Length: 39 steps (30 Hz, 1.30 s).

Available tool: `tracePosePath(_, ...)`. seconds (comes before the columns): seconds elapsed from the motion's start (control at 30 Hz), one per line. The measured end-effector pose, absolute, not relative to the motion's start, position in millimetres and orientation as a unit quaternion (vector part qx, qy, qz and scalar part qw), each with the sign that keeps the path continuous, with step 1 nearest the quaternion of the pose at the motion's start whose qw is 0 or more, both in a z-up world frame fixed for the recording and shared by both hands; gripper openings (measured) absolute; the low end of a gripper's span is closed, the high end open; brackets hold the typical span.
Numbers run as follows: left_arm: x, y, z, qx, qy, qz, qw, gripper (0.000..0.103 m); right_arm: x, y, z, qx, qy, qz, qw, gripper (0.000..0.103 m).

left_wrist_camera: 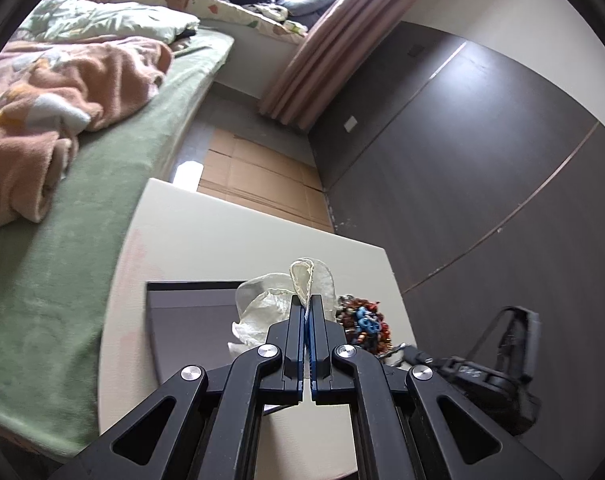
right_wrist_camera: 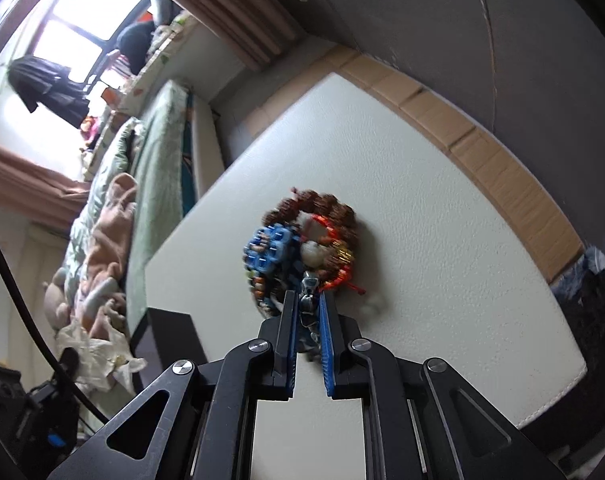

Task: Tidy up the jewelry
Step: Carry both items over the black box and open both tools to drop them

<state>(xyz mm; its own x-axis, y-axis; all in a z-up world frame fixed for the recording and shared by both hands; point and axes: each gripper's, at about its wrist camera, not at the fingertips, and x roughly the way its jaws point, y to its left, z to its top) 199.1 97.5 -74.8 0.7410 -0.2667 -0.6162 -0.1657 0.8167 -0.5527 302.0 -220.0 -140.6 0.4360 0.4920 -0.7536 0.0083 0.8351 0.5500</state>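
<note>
My left gripper (left_wrist_camera: 307, 300) is shut on the rim of a cream cloth pouch (left_wrist_camera: 302, 284) and holds it up above a dark flat tray (left_wrist_camera: 190, 320) on the white table (left_wrist_camera: 242, 232). A cluster of jewelry (left_wrist_camera: 364, 322), with brown beads, blue beads and red cord, hangs just right of the pouch. My right gripper (right_wrist_camera: 308, 300) is shut on a silver chain (right_wrist_camera: 308, 288) of that jewelry cluster (right_wrist_camera: 302, 240), which dangles in front of the fingers. The right gripper's body (left_wrist_camera: 486, 368) shows in the left wrist view at lower right.
A bed with a green sheet (left_wrist_camera: 82, 220) and a pink blanket (left_wrist_camera: 62, 100) lies left of the table. Cardboard (left_wrist_camera: 258, 176) covers the floor beyond the table. A dark wall panel (left_wrist_camera: 462, 160) stands to the right. The tray (right_wrist_camera: 170, 340) and pouch (right_wrist_camera: 98, 356) show at lower left in the right wrist view.
</note>
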Motion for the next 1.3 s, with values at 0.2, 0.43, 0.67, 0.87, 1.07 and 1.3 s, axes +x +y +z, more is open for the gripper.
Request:
tracePosePath(0.2, 194, 121, -86, -0.327, 0.368, -0.009, 0.871, 0.001, 292, -199, -113, 0.239, 0.466, 0.201, 0.828, 0.012)
tracePosePath(0.43, 192, 135, -97, -0.396, 0.361, -0.031, 0.844, 0.082, 283, -175, -92, 0.249, 0.432, 0.263, 0.826, 0.012)
tracePosePath(0.67, 175, 155, -82, -0.417, 0.318, 0.002, 0.851, 0.095, 277, -143, -85, 0.246, 0.431, 0.318, 0.808, 0.012)
tracePosePath(0.87, 163, 174, -80, -0.407, 0.321, 0.061, 0.853, 0.095, 272, -101, -83, 0.214, 0.447, 0.367, 0.787, 0.012)
tracePosePath(1.07, 157, 183, -80, -0.383, 0.329, 0.090, 0.858, 0.095, 266, -60, -92, 0.165, 0.475, 0.394, 0.770, 0.012)
tracePosePath(1.3, 155, 181, -82, -0.366, 0.341, 0.098, 0.860, 0.095, 276, -71, -104, 0.171, 0.495, 0.353, 0.775, 0.062)
